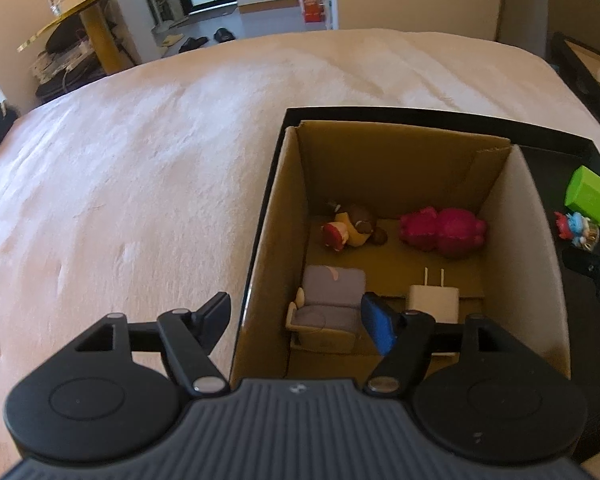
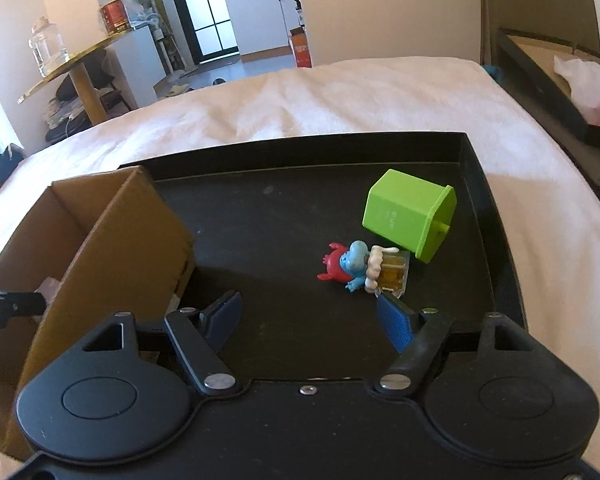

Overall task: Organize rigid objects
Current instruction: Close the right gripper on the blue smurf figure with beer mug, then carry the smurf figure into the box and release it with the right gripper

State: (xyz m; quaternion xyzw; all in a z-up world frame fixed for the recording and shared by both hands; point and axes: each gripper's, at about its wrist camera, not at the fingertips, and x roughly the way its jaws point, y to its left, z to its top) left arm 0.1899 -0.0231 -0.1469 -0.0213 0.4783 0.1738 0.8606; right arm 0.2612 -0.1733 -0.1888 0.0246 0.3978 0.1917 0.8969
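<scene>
Item: blue figurine (image 2: 354,266), lying near the black tray's (image 2: 480,184) right edge, touching green bin (image 2: 410,214). Probably light, hard, slick plastic; grip across torso. Right tongs (image 2: 312,316) released, empty; left tongs (image 1: 296,320) likewise.

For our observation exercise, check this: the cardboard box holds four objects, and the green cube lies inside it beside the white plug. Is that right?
Not quite. The green cube lies outside the cardboard box, on the black tray near the blue figurine, as the right wrist view shows. The box does hold four objects, including the white plug.

Green bin (image 2: 410,214), black tray (image 2: 280,216), magenta figure (image 1: 444,232)
</scene>
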